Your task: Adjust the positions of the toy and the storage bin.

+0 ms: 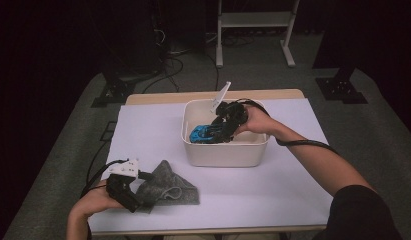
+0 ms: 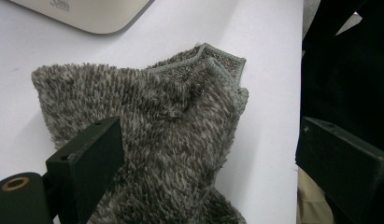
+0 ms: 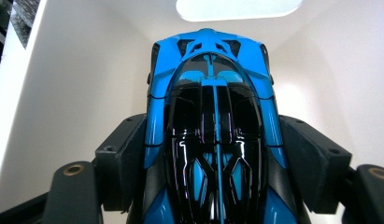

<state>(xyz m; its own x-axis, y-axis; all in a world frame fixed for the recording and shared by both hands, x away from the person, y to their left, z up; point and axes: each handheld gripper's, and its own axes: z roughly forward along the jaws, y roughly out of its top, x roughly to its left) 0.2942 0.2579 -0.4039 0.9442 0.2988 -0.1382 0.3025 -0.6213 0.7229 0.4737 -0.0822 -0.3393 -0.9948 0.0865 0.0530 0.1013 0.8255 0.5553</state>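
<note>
Clamped on a blue and black toy car (image 3: 210, 126), my right claw (image 1: 224, 125) reaches down inside a cream bin (image 1: 225, 154) that stands near the middle of the white tabletop (image 1: 293, 185). In the right gripper view the two black jaws press against the car's flanks, one on each side, and the car points away from the camera toward the bin's far wall, with pale walls rising on both sides of it. From the high view the car (image 1: 205, 133) sits low in the bin, toward its left half, with my right hand (image 1: 253, 121) over the far rim.

My left claw (image 1: 135, 192) rests at the near left corner of the tabletop, against the left edge of a grey fluffy cloth (image 2: 147, 140). Its jaws stand wide apart and released: in the left gripper view one jaw lies over the cloth's pile, the other is well off to the side past the tabletop's edge, and nothing is pinched between them. The cloth (image 1: 170, 187) lies crumpled and partly folded, flat on the tabletop, in front of and to the left of the bin, apart from it.
</note>
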